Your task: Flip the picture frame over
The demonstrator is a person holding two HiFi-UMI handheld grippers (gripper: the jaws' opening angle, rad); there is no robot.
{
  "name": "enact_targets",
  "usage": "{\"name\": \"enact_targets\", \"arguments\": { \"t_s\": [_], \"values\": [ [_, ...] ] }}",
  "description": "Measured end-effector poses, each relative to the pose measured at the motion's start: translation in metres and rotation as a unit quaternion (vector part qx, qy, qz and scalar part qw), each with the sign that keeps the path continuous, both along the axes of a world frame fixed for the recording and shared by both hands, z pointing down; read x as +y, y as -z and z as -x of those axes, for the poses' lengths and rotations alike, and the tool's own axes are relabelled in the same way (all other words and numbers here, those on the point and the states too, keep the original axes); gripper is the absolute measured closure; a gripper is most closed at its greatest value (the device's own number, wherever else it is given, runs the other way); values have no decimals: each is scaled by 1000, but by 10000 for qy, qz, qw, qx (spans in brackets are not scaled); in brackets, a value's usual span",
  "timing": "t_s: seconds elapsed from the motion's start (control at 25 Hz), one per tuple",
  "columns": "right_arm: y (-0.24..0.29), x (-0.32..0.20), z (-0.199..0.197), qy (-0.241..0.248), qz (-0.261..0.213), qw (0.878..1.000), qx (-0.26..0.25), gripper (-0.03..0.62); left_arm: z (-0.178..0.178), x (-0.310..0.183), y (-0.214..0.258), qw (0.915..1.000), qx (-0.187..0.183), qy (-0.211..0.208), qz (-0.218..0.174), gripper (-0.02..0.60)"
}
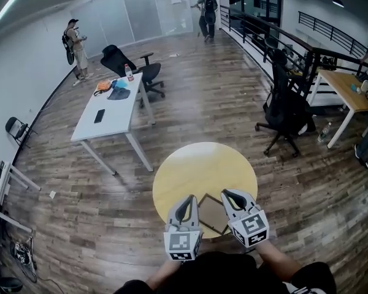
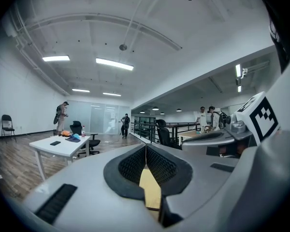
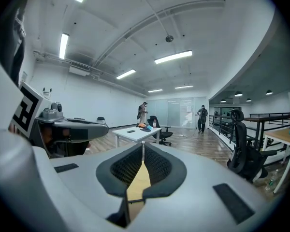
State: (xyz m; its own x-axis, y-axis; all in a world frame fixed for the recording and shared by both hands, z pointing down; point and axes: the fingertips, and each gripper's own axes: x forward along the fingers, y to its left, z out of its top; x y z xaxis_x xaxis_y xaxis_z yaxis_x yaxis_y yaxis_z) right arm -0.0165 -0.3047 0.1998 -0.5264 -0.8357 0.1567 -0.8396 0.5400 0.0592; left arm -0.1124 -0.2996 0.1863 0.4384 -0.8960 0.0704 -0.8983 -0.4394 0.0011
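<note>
**Item:** picture frame [image 1: 212,216]. Brown panel with a dark rim, at the near edge of the round yellow counter [image 1: 202,164] (I cannot tell whether it rests on the counter or hangs just clear of it).

**Item:** my left gripper [image 1: 185,204]. Over the counter's near edge, jaws closed pad to pad with nothing clamped.

**Item:** my right gripper [image 1: 232,196]. At the same edge, likewise closed and empty. The frame sits between the two.

**Handling note:** I judge the flip goes best with both grippers bearing evenly on opposite rims. They should turn together and keep the frame over the counter, never past its edge.
</note>
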Motion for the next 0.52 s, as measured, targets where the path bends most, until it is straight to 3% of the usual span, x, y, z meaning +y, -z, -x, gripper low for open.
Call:
{"name": "enact_targets", "arguments": {
  "t_s": [0.2,0.52],
  "values": [
    [0,-14,-5,-1,3,10000,22,565,-6,-15,-2,10000,6,-48,40,557],
    [-2,5,-6,-97,-46,9998,184,565,-4,3,-3,9999,49,-109,-21,558]
  ]
}}
